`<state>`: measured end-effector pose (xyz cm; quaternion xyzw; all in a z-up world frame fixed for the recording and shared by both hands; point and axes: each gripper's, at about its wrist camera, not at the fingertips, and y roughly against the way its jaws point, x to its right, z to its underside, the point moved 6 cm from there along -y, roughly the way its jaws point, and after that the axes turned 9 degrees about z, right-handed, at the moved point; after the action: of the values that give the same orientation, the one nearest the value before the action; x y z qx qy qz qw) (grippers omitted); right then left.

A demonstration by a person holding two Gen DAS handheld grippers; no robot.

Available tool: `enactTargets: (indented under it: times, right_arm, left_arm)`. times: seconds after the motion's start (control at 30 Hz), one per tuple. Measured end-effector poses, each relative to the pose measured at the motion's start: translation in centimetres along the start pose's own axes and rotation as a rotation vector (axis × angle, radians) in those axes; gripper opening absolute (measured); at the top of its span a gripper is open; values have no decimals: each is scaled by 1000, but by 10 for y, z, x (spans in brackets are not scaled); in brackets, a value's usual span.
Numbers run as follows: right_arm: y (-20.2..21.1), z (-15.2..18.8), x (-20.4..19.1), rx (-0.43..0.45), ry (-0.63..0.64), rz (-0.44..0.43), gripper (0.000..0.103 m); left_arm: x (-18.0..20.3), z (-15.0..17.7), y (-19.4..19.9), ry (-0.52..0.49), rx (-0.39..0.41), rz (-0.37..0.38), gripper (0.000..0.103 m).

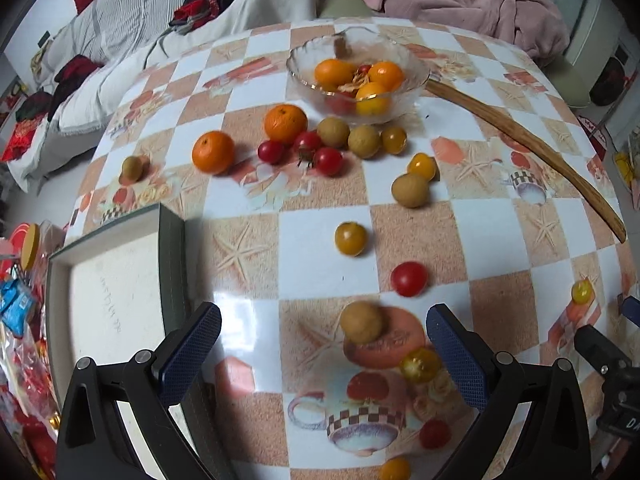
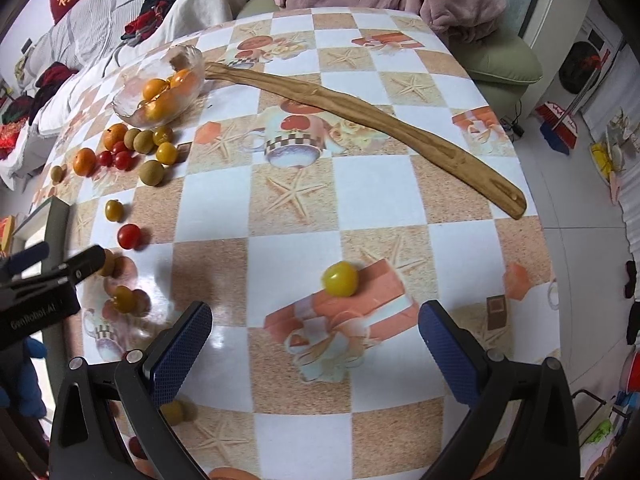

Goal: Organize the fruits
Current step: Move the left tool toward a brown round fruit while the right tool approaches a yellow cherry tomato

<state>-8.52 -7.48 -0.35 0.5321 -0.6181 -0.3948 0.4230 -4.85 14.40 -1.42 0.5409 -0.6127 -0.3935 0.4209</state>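
A glass bowl (image 1: 416,76) at the table's far side holds several oranges and tomatoes; it also shows in the right wrist view (image 2: 128,110). Oranges (image 1: 285,123), red tomatoes (image 1: 409,278), yellow tomatoes (image 1: 351,238) and brown longans (image 1: 411,189) lie scattered on the table. My left gripper (image 1: 324,348) is open and empty, with a longan (image 1: 362,322) and a yellow tomato (image 1: 420,365) between its fingers' line. My right gripper (image 2: 316,344) is open and empty, just short of a lone yellow tomato (image 2: 340,278).
A long wooden stick (image 2: 360,112) lies across the table's far right. A green-rimmed tray (image 1: 172,256) sits at the left edge. The left gripper body (image 2: 40,288) shows at the right view's left side. Bedding and clothes lie beyond the table.
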Motion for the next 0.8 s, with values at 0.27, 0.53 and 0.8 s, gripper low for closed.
enactTargets:
  times: [0.27, 0.53, 0.8]
  right_arm:
    - [2, 0, -5, -14, 3, -3, 103]
    - [3, 1, -6, -16, 4, -11, 103]
    - [3, 2, -5, -16, 6, -12, 103]
  left_arm:
    - [3, 3, -3, 0, -36, 2, 103]
    - [3, 6, -2, 7, -50, 5, 103]
    - [4, 9, -3, 2, -53, 7, 103]
